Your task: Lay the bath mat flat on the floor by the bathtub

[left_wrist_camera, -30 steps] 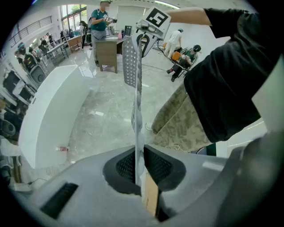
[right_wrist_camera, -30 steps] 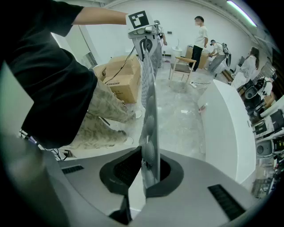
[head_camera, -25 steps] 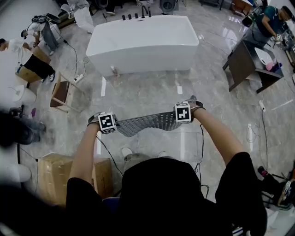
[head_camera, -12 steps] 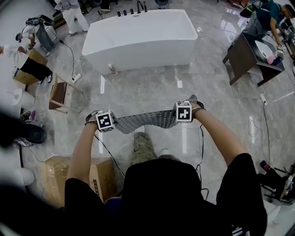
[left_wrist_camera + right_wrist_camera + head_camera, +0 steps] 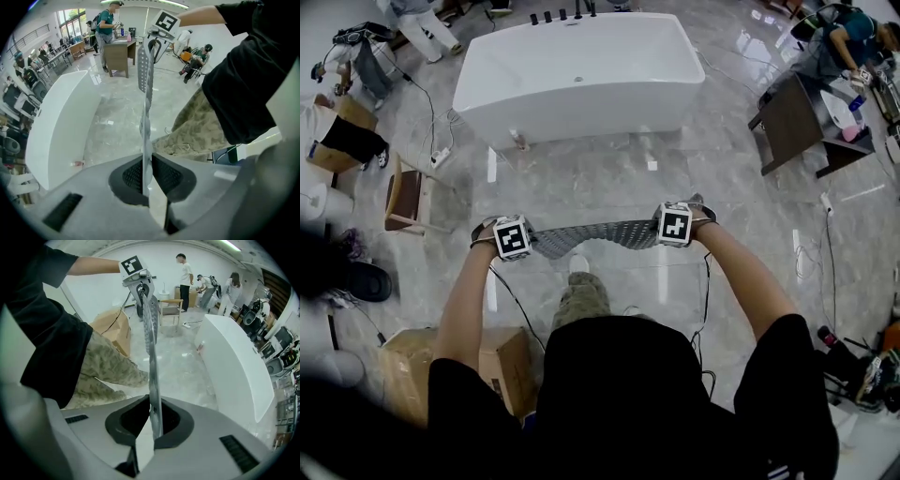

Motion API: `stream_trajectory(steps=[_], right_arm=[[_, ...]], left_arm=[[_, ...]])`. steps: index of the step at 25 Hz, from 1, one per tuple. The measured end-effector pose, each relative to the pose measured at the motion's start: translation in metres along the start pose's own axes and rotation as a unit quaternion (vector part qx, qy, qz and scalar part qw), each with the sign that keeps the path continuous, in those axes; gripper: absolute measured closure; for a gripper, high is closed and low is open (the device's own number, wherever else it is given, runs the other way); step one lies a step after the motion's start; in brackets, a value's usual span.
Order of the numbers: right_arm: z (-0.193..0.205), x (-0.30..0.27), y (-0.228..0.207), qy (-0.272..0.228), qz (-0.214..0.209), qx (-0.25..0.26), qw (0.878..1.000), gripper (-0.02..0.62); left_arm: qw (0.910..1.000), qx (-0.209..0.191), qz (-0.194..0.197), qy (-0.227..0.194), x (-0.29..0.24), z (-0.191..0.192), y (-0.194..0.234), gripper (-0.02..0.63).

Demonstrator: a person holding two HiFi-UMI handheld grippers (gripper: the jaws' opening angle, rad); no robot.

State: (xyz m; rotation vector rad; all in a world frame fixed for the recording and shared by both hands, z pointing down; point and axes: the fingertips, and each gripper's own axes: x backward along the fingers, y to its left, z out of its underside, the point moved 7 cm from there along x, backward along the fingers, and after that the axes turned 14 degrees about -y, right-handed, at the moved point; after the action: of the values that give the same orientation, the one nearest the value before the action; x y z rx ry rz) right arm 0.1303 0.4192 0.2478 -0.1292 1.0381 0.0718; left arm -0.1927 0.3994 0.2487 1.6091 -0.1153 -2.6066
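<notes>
Bath mat [image 5: 591, 236] carried nearer the bathtub [image 5: 581, 70], both ends clamped

The bath mat is held in the air, well short of the bathtub's near side and stretched edge to edge between the two tools. The left gripper [image 5: 146, 176] is closed on one end of it, and the thin perforated sheet is seen pinched between the dark pads. The right gripper [image 5: 154, 420] is closed on the other end in the same way. A slight sag is seen in the middle of the span.

Compared with a second ago, the bathtub is seen larger and more square-on in the head view, and a trousered leg [image 5: 581, 300] is now stepped out under the mat, toward the tub. The grip at both ends is unchanged. This is judged to be the approach being closed. The mat is not yet lowered, and a strip of bare floor [image 5: 581, 178] is left between it and the bathtub, so the laying itself is still to be done.

No brand or label can be read anywhere. Only black-and-white square patterns are shown on the marker cubes [image 5: 513, 236], and any print on the cardboard box [image 5: 502, 361], far back from the bathtub, is too small to be made out.
</notes>
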Motion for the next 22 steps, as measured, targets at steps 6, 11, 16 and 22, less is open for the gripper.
stream_trajectory(steps=[6,11,16,22], right_arm=[[-0.026,-0.011,-0.062,0.019,0.016,-0.061,0.998,0.569],[-0.077,-0.016,-0.1,-0.008,0.04,-0.051,0.998,0.569],[-0.107,-0.028,-0.123,0.012,0.044,-0.027,0.999,0.569],[-0.127,-0.029,-0.146,0.029,0.053,-0.014,0.998,0.569]], left_arm=[[0.9996,0.003,0.025,0.009,0.025,0.033,0.066,0.577],[0.9998,-0.018,0.013,0.001,0.052,0.054,0.114,0.577],[0.9991,-0.041,0.008,0.003,0.073,0.078,0.147,0.577],[0.9972,-0.075,-0.002,0.005,0.089,0.086,0.17,0.575]])
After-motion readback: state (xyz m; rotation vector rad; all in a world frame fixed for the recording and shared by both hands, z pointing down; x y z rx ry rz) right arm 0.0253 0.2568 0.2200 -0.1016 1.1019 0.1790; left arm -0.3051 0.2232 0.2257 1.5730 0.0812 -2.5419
